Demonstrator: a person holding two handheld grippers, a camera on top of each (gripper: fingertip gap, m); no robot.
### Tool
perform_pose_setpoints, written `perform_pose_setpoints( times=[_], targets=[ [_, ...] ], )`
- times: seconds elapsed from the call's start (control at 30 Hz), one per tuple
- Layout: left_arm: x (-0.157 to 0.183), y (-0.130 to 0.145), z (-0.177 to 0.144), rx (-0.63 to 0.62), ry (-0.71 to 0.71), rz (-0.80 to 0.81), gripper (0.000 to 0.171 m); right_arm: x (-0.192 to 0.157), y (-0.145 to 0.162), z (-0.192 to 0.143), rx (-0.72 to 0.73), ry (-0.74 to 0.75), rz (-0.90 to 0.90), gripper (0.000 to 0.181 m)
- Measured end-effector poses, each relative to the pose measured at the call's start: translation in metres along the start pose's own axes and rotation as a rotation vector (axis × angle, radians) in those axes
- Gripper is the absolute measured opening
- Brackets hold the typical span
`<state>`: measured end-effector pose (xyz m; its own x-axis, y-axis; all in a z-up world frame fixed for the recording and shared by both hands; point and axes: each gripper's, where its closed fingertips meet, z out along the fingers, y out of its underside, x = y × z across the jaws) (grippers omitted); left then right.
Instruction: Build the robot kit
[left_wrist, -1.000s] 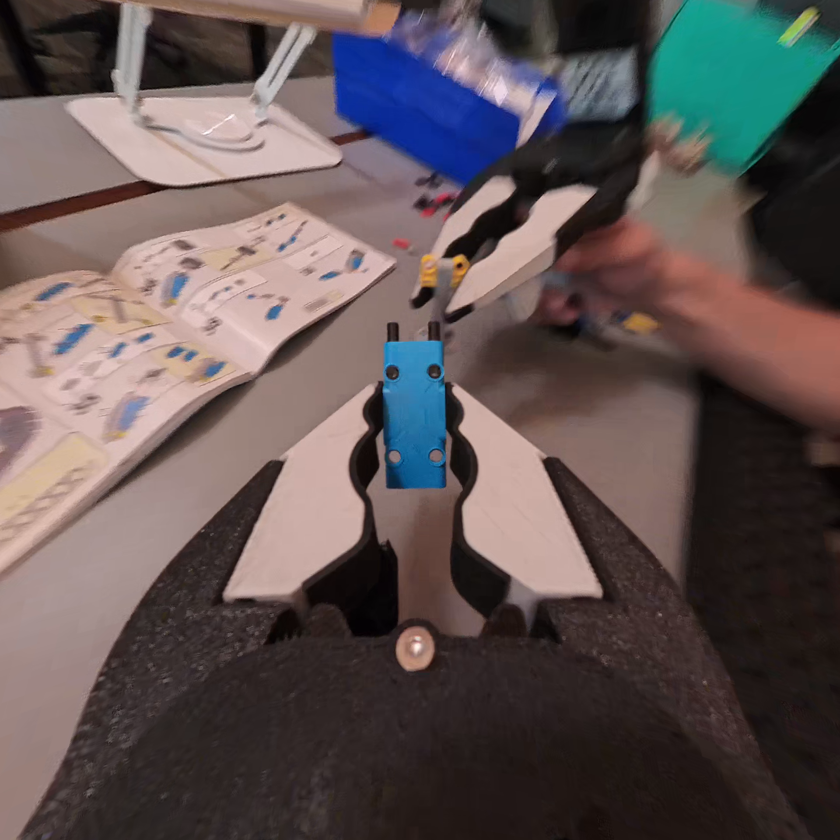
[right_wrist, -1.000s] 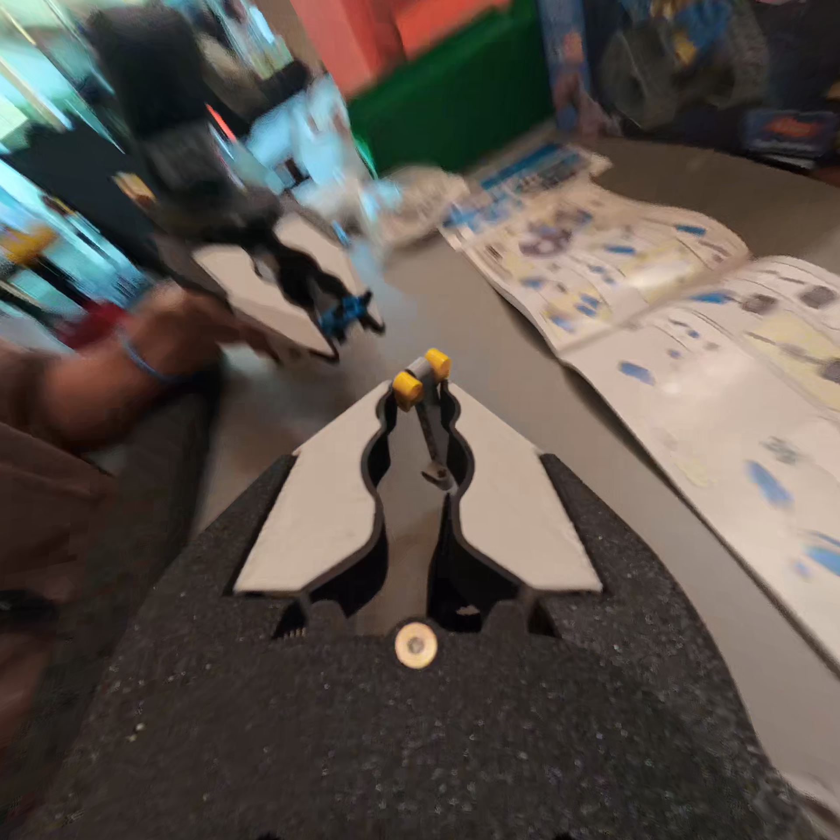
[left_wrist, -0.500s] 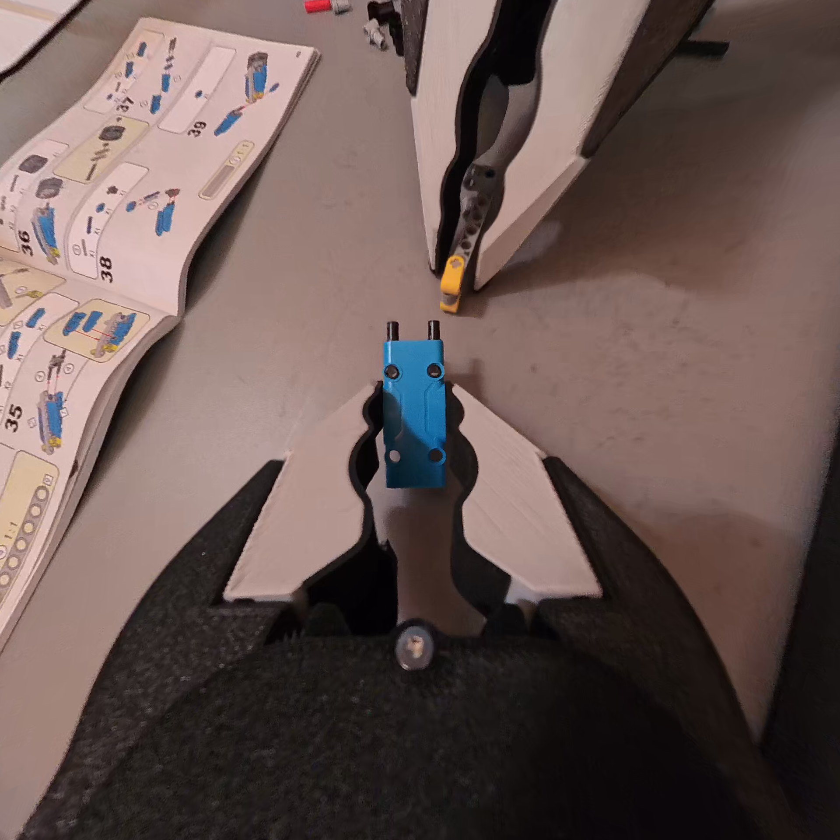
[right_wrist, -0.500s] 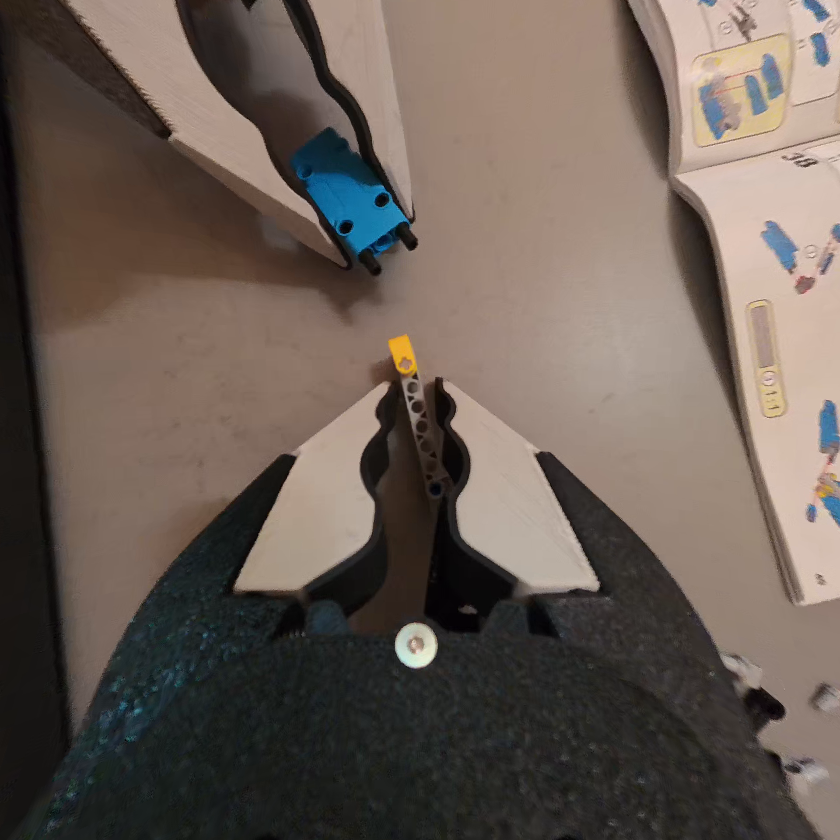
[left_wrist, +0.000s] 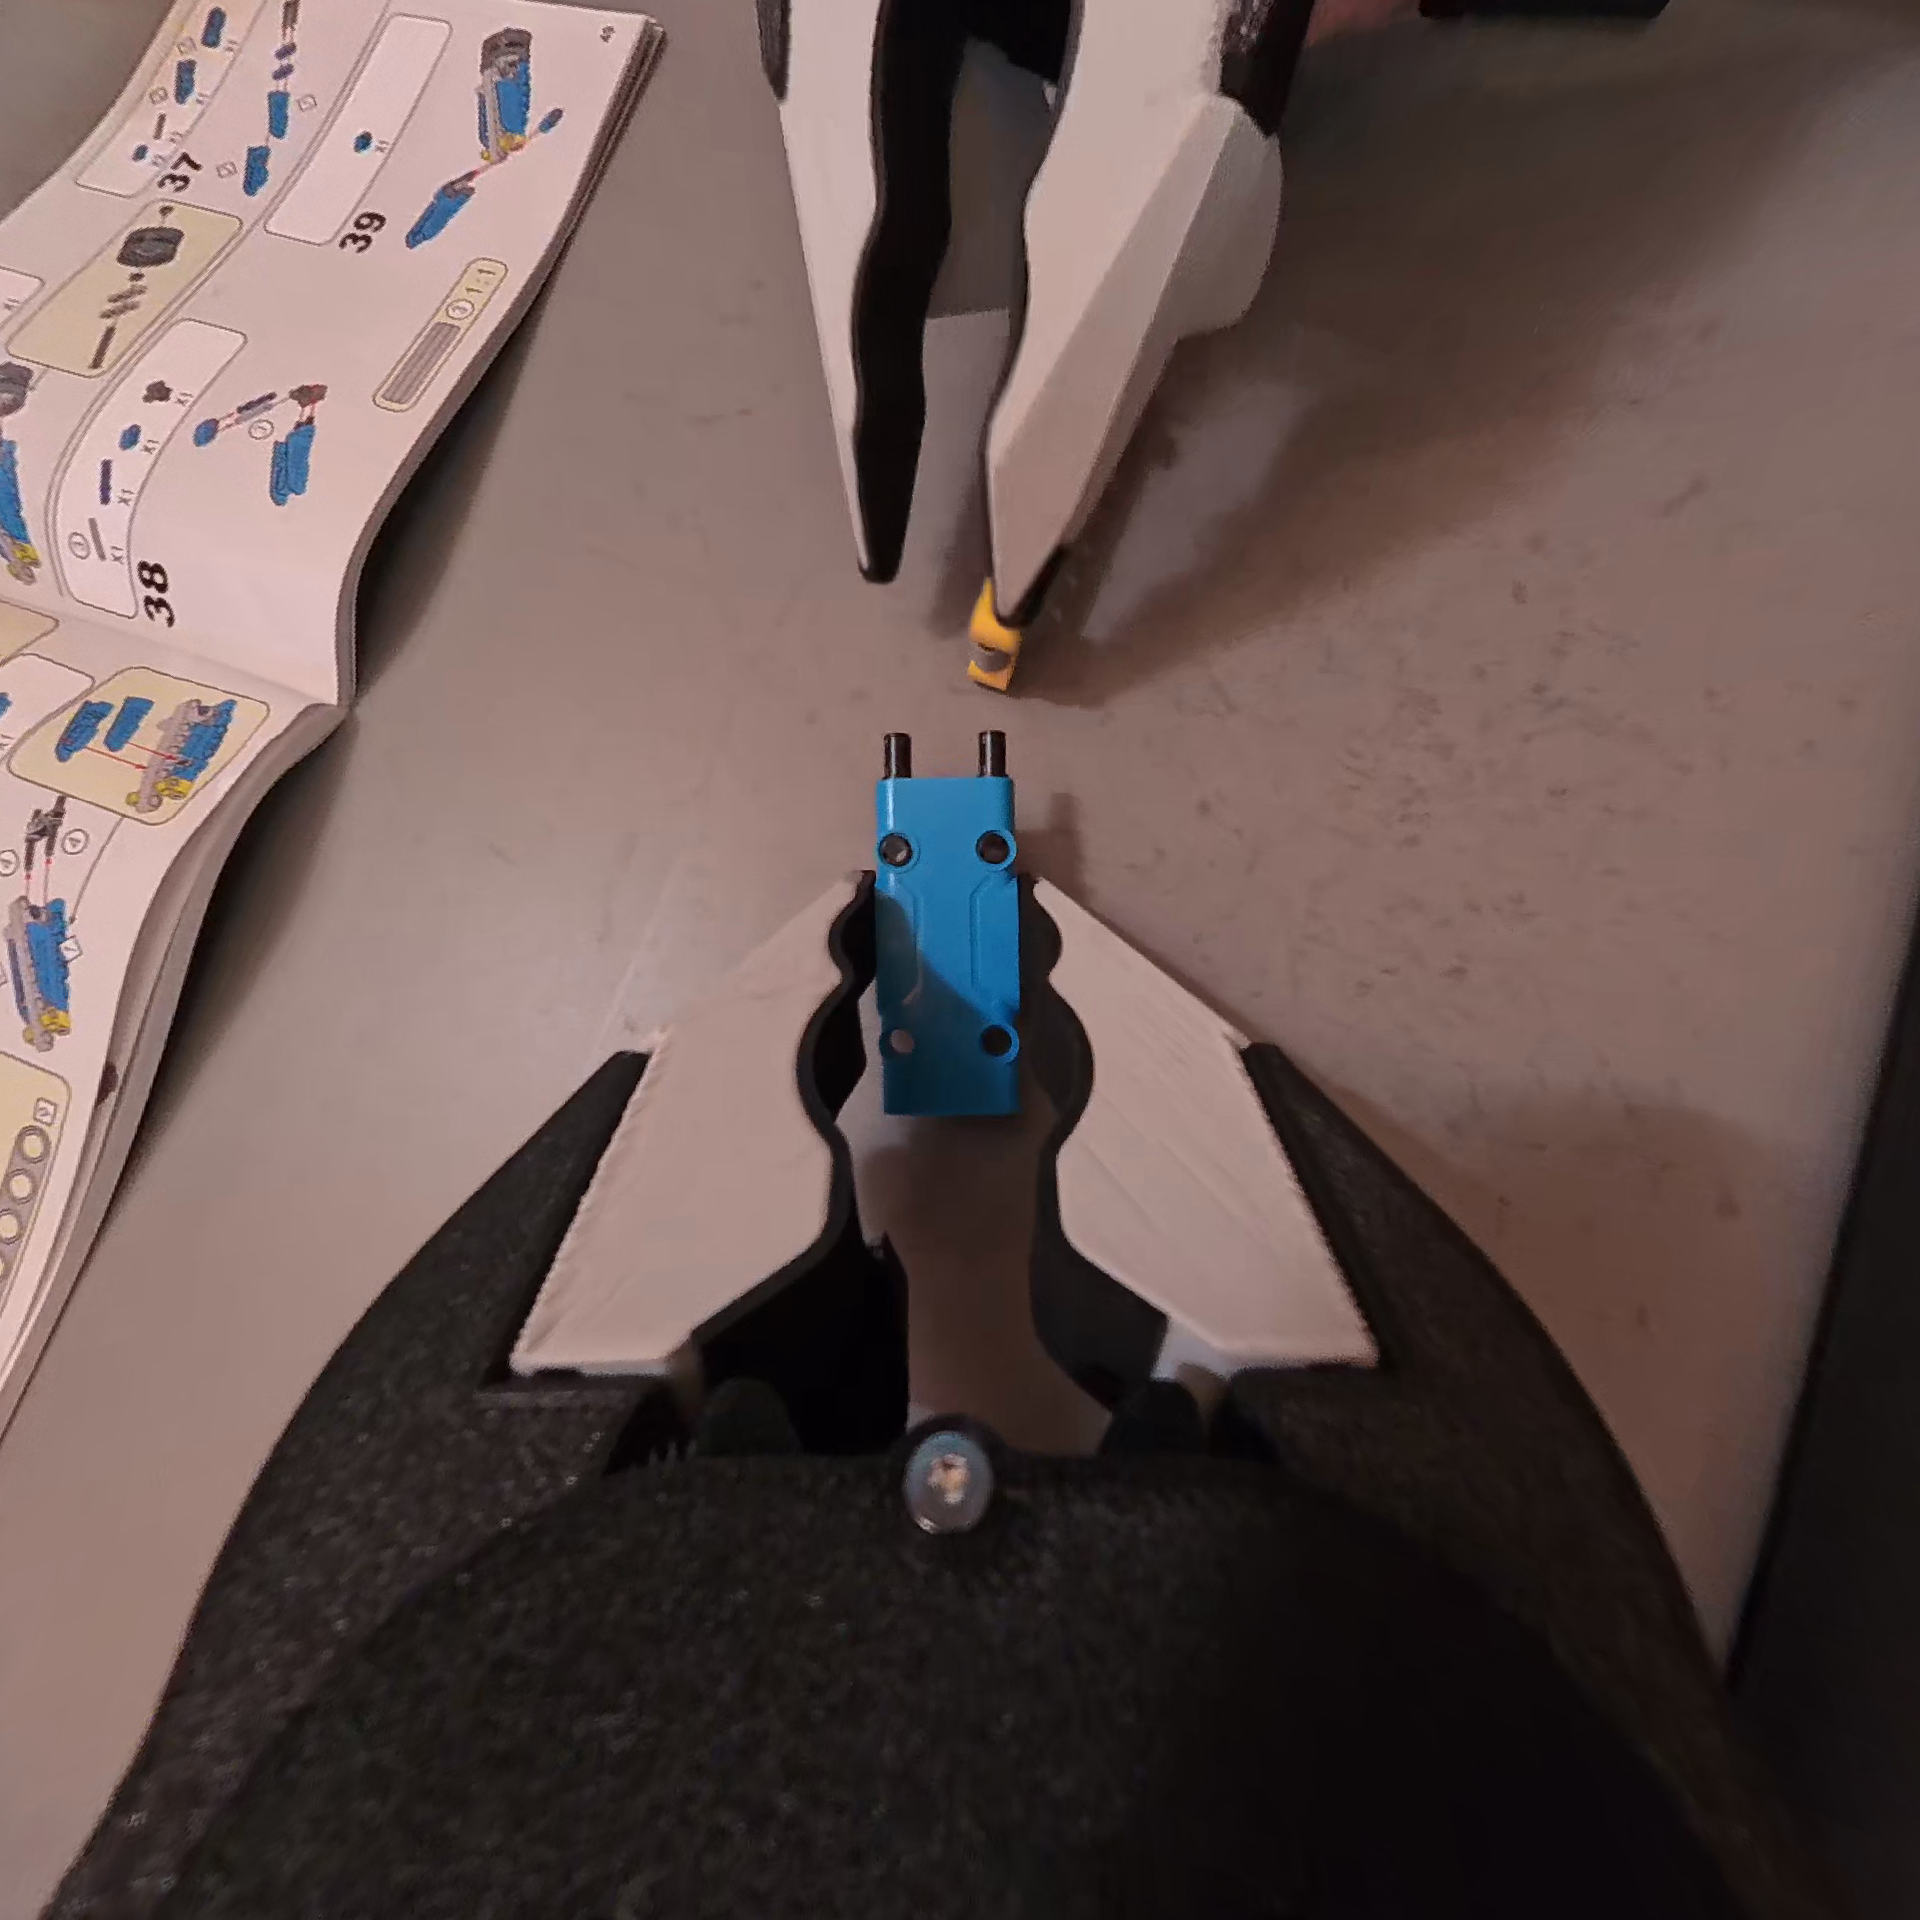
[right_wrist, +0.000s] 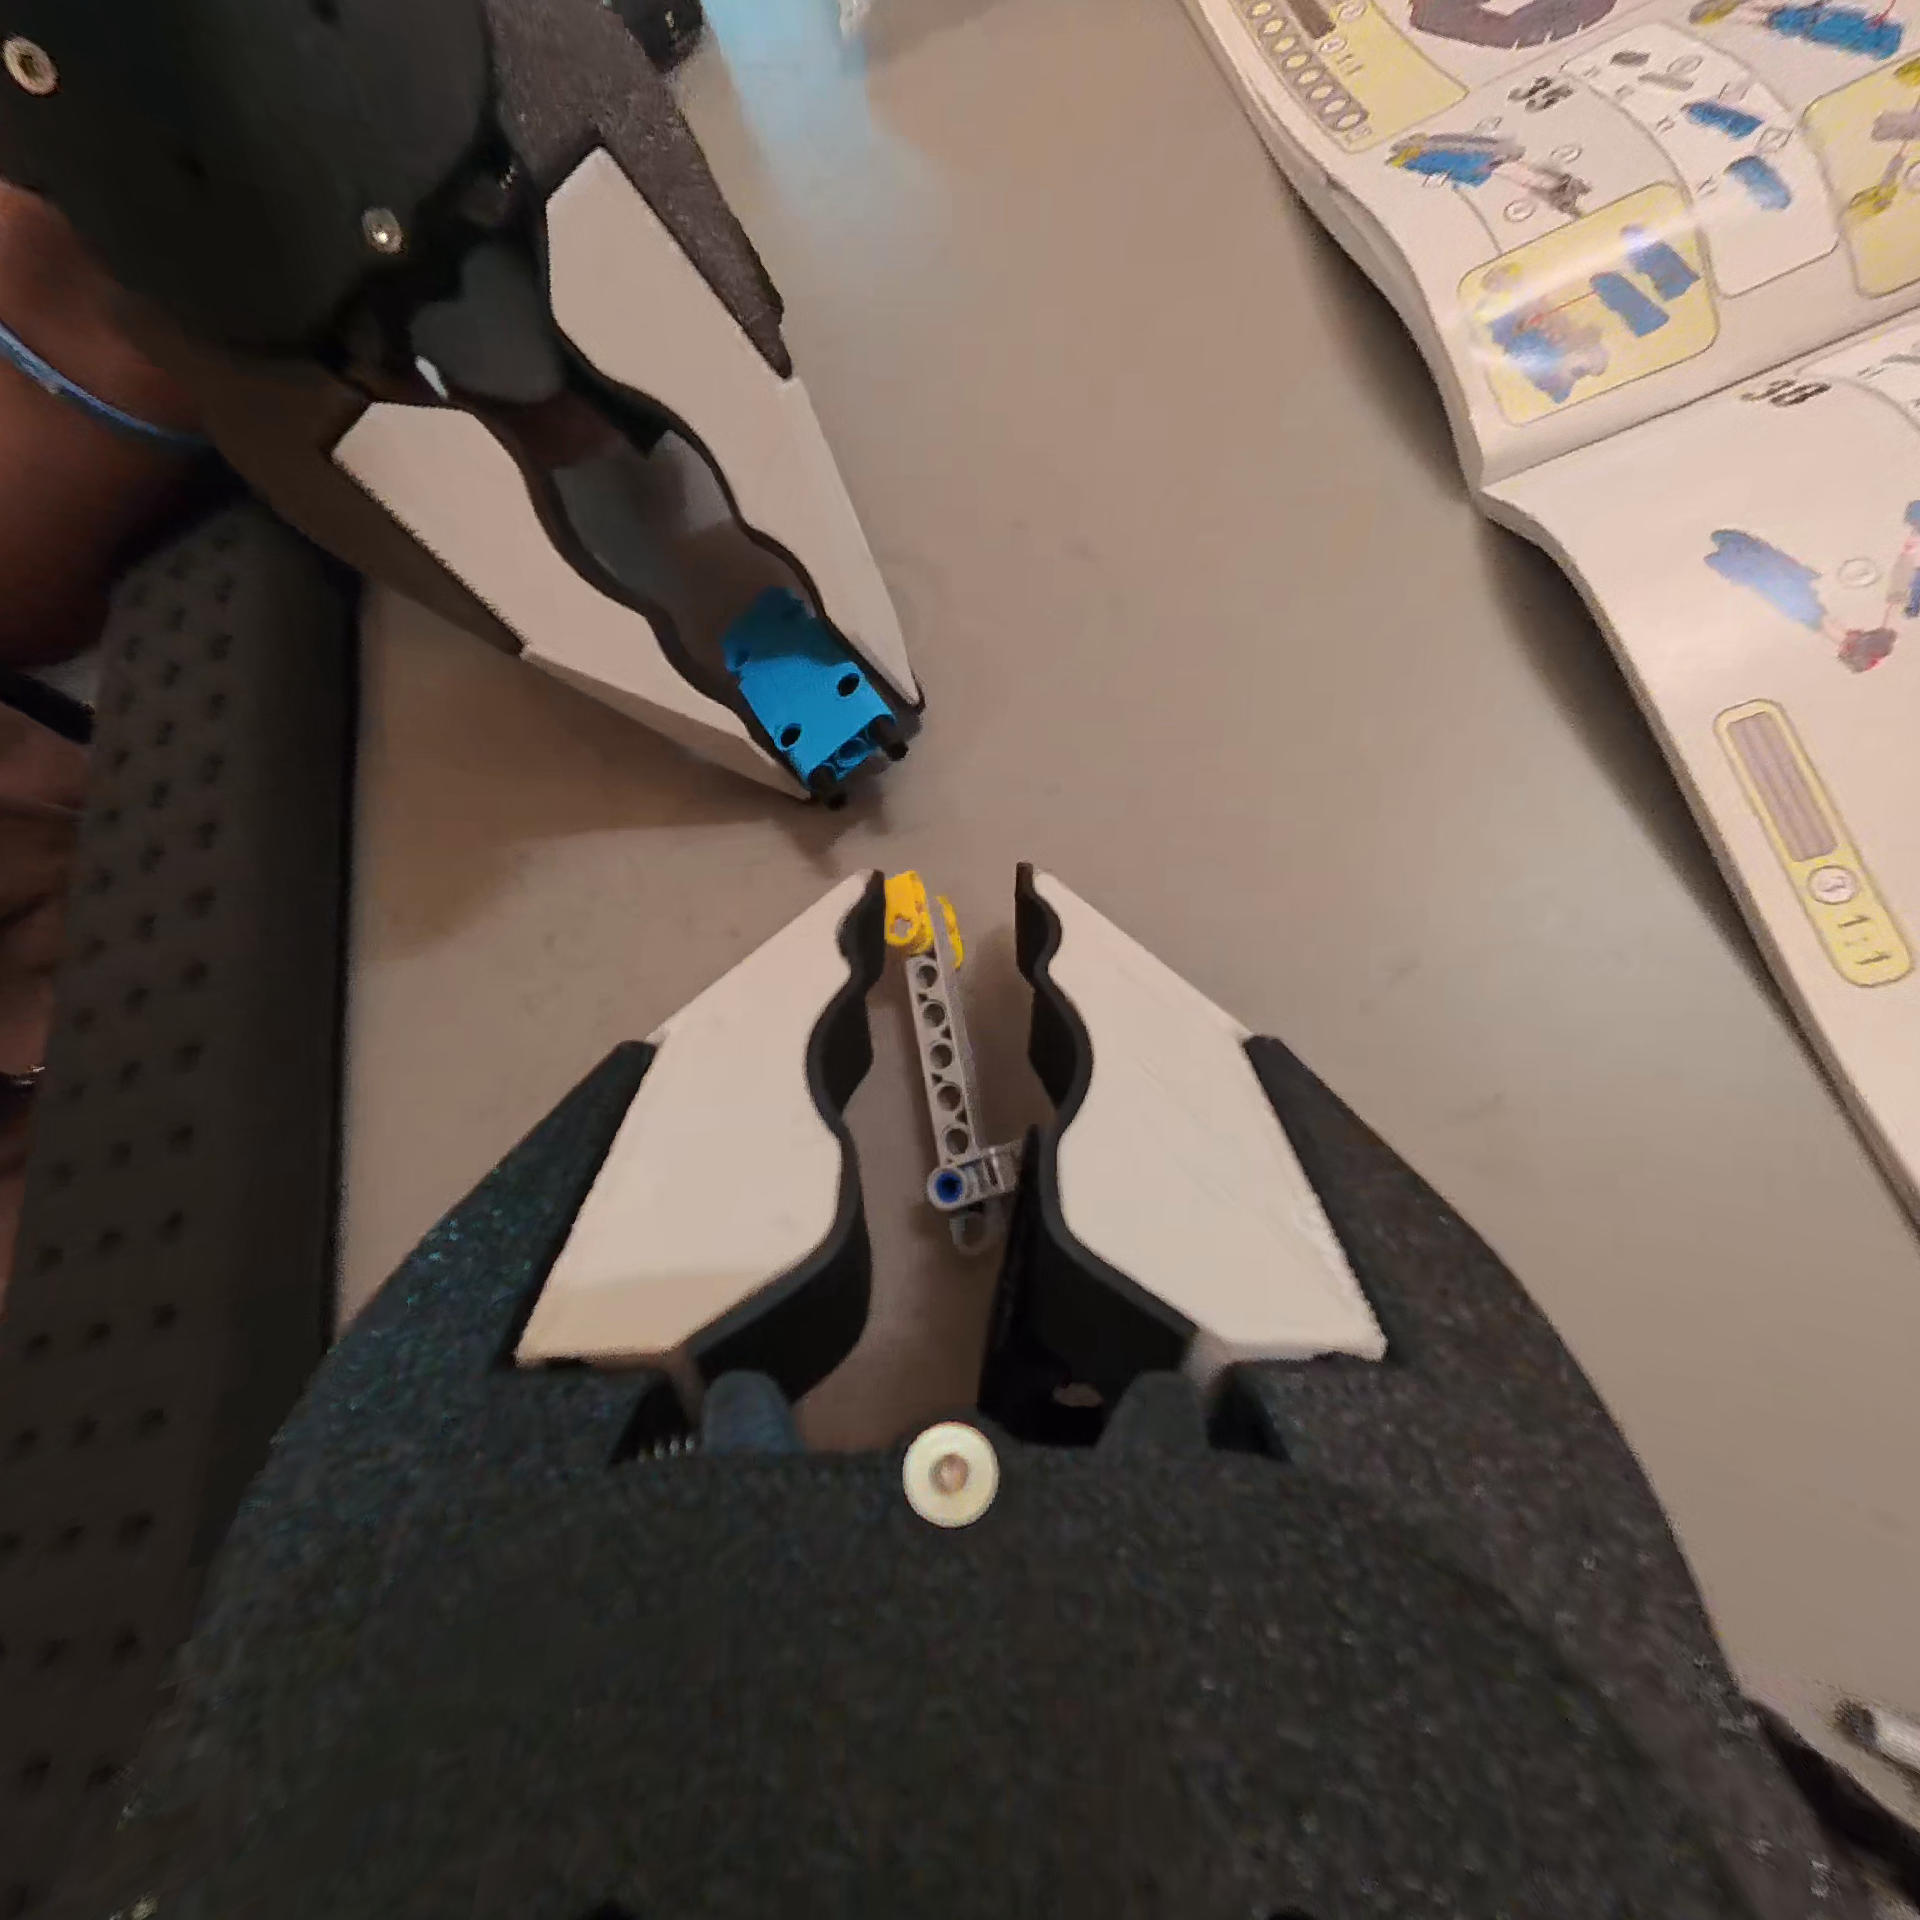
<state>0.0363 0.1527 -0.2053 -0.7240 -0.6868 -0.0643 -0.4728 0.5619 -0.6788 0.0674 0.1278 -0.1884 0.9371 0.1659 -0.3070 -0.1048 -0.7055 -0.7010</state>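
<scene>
Half a second ago the right claw (right_wrist: 943, 883) pinched the grey beam; now its fingers stand spread apart and the grey beam (right_wrist: 951, 1065) lies loose on the counter (right_wrist: 1195, 644) in the gap between them. A yellow connector (right_wrist: 914, 914) caps the beam's far end, close to the inner edge of one fingertip, and a small blue pin (right_wrist: 943, 1187) sits in a grey fitting at the near end, which touches or nearly touches the other finger. In the left wrist view only the yellow tip (left_wrist: 995, 649) of that part peeks out beside one finger of the right claw (left_wrist: 951, 566), which points down at the counter (left_wrist: 1455, 727) with its tips apart.

The left claw (left_wrist: 945, 883) has kept its grip: it is pressed onto a blue block (left_wrist: 945, 966), with two black pins (left_wrist: 899, 753) sticking out of the block's front end, toward the yellow tip and just short of it. From the right wrist view the same left claw (right_wrist: 862, 748) slants in from the upper left, blue block (right_wrist: 800, 696) held at its tips, the pins near the counter surface; a hand (right_wrist: 62, 343) grips its body.

An open instruction booklet (left_wrist: 208, 364) lies flat on the counter to the left of the left claw, and shows at the right edge of the right wrist view (right_wrist: 1662, 364). A dark perforated mat (right_wrist: 177, 935) borders the counter beside the hand.
</scene>
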Motion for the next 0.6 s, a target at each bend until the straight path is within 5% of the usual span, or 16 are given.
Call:
perform_pose_setpoints(
  times=[0.13,0.6],
  targets=[
    [0.001,0.000,0.000,0.001,0.005,-0.002,0.025,-0.009,0.020,0.009,-0.117,-0.008,-0.069,0.025],
    [0.001,0.000,0.000,0.007,0.011,-0.007,0.026,-0.029,0.010,0.003,-0.176,0.136,-0.298,0.035]
  ],
)
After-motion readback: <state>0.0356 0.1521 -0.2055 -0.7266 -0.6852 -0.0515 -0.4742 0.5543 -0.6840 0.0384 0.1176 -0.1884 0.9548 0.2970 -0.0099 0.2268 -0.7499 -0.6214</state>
